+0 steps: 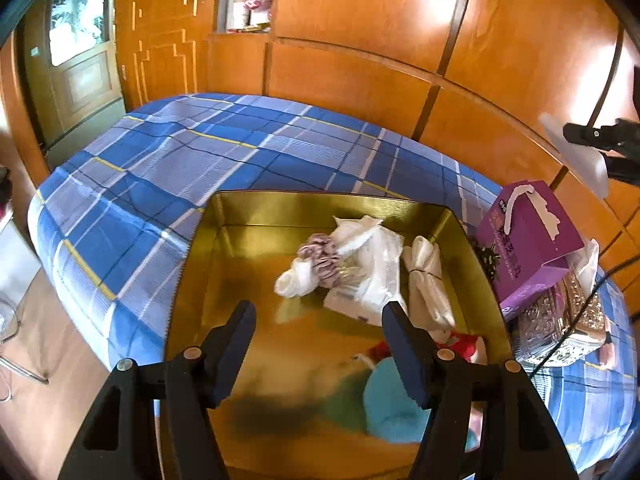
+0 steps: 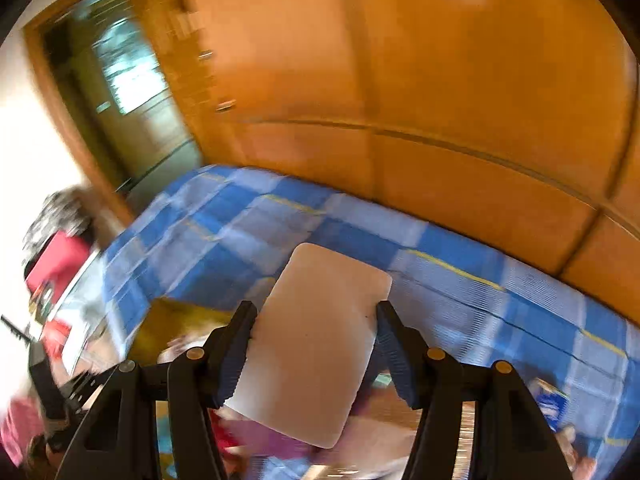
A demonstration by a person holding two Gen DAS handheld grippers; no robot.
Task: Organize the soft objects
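Observation:
A gold box (image 1: 280, 212) sits on the bed. It holds crumpled white plastic bags (image 1: 372, 268), a mauve scrunchie (image 1: 320, 252), a white sock-like piece (image 1: 296, 280), a tied white bundle (image 1: 428, 280), something red (image 1: 460, 344) and a teal soft thing (image 1: 392, 404). My left gripper (image 1: 318, 310) hangs open over the box with nothing between its fingers. In the blurred right wrist view, my right gripper (image 2: 315, 310) is shut on a flat white pad (image 2: 316, 344). That gripper (image 1: 588, 148) and its pad (image 1: 576, 152) also show at the far right of the left wrist view, above the bed.
The bed has a blue plaid sheet (image 1: 200, 152) and stands against a wooden wardrobe (image 1: 360, 20). Right of the gold box are a purple tissue box (image 1: 528, 240) and a silver embossed box (image 1: 560, 320). A door (image 1: 80, 60) and bare floor (image 1: 40, 340) lie to the left.

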